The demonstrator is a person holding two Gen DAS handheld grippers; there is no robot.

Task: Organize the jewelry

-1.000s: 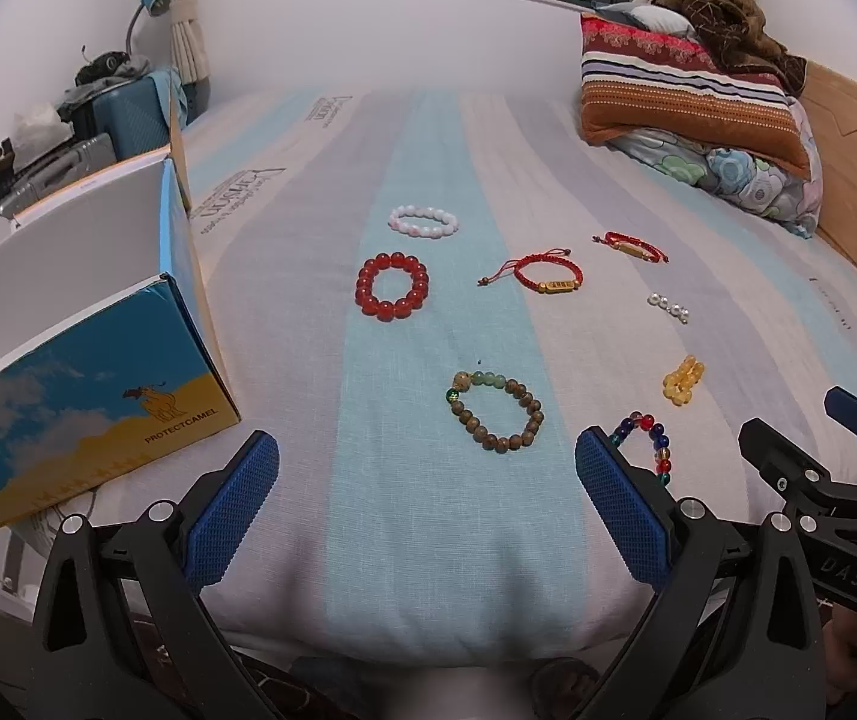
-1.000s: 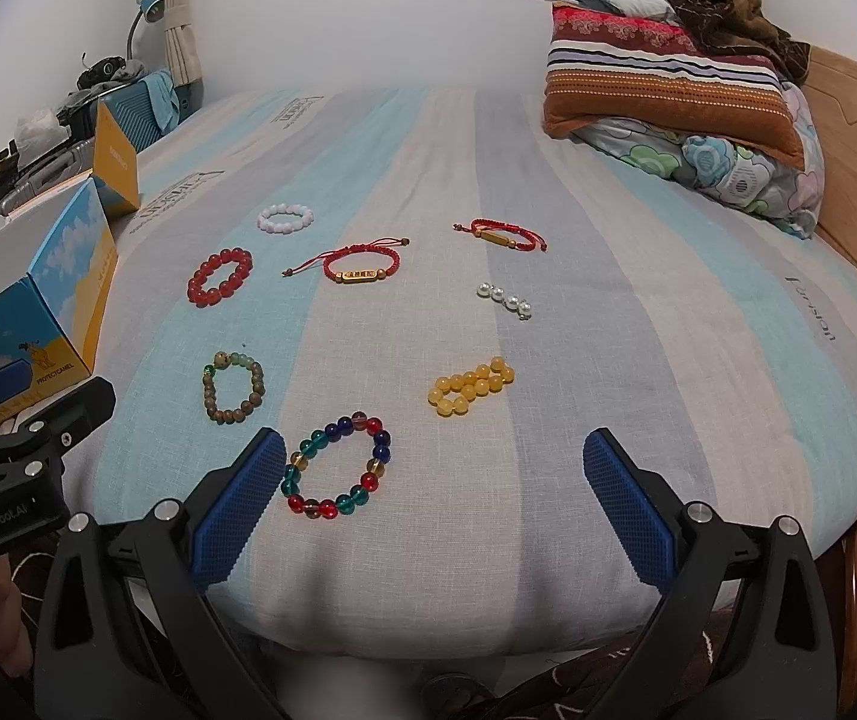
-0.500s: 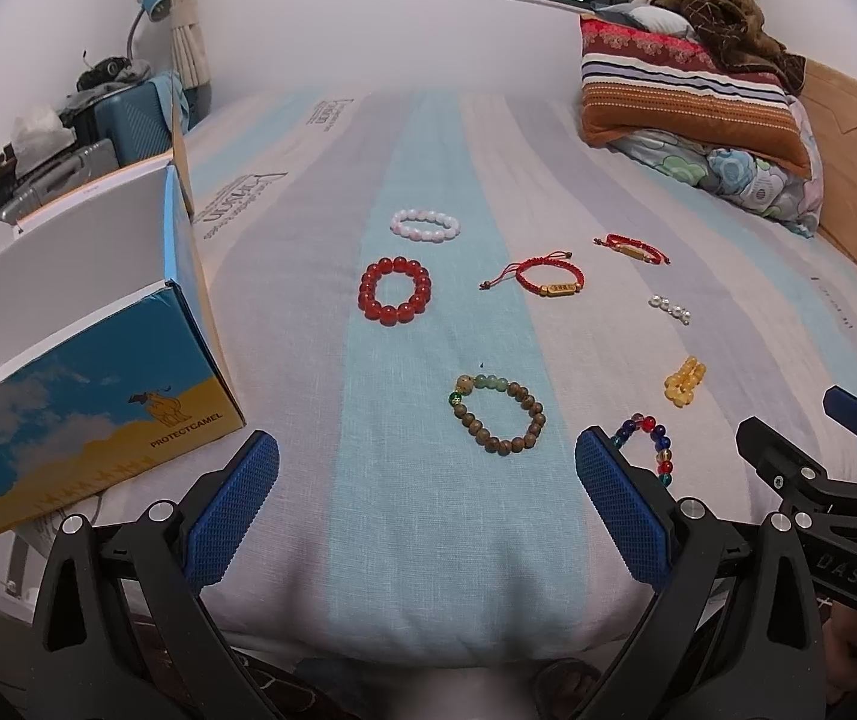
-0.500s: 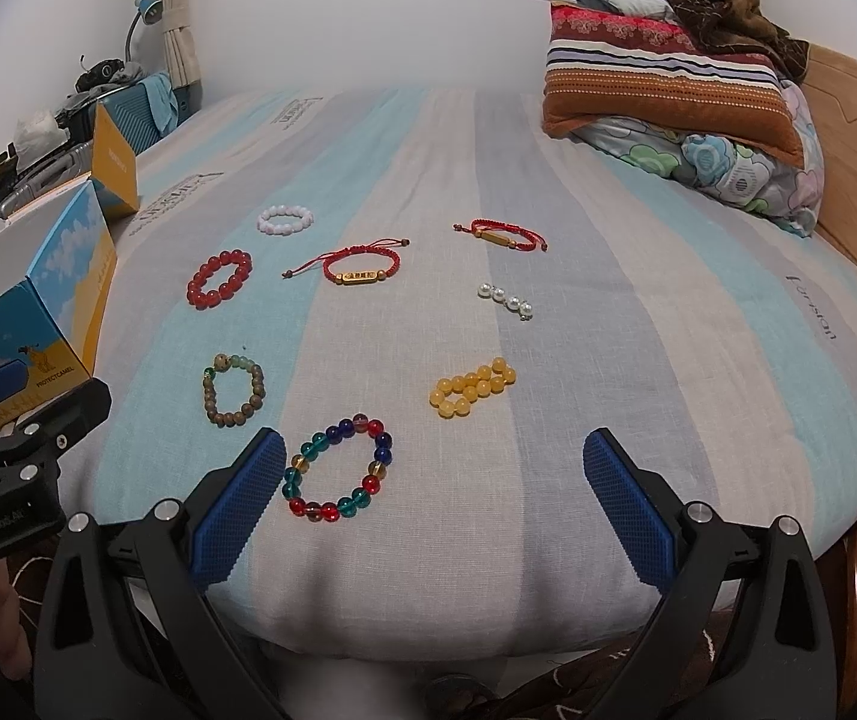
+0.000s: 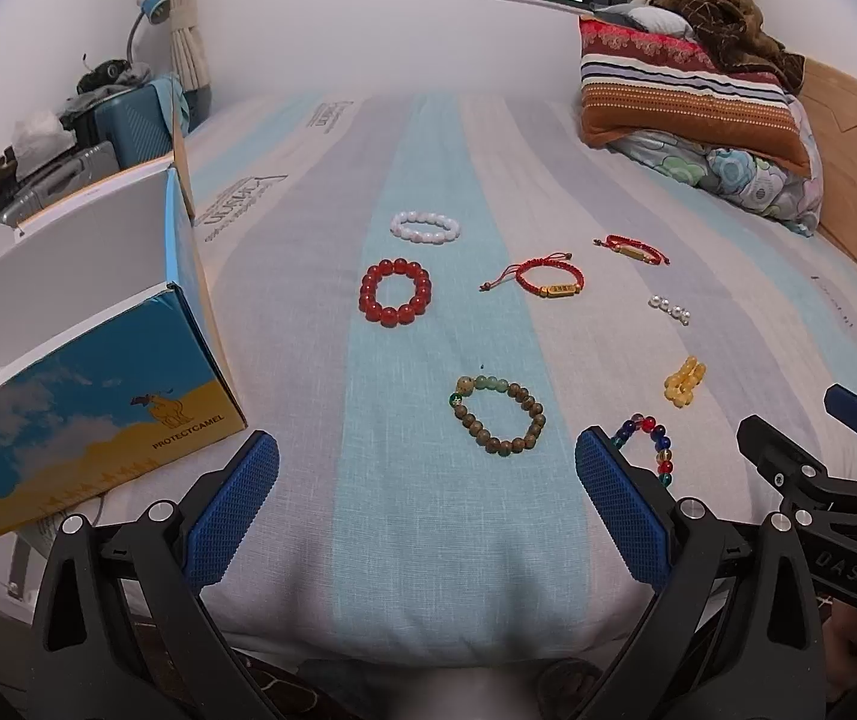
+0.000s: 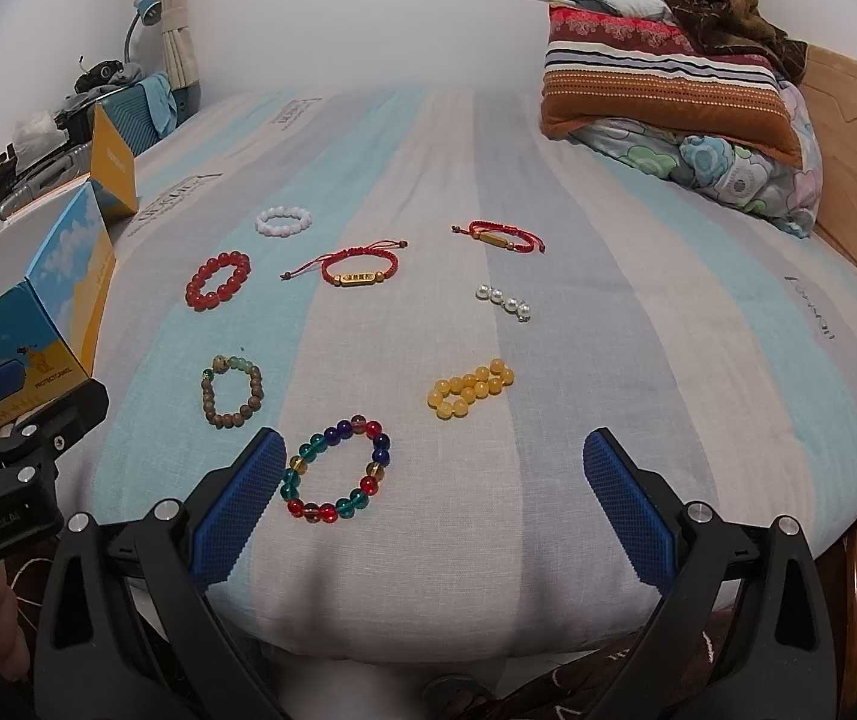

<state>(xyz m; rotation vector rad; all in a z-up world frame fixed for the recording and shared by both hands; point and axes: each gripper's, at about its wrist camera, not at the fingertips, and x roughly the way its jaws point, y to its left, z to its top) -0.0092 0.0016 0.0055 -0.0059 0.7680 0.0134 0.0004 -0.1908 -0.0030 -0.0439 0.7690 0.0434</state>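
Holding both spread and empty, you have the left hand-held gripper and right hand-held gripper at the bed's near edge; the bracelets lie scattered on the bed beside the open box.

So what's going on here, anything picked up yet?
Nothing yet. Both grippers, left and right, hang open at the near edge of the bed, holding nothing. Eight pieces lie spread on the sheet, among them the wooden bracelet and multicolour bracelet nearest. The open box sits at the left.
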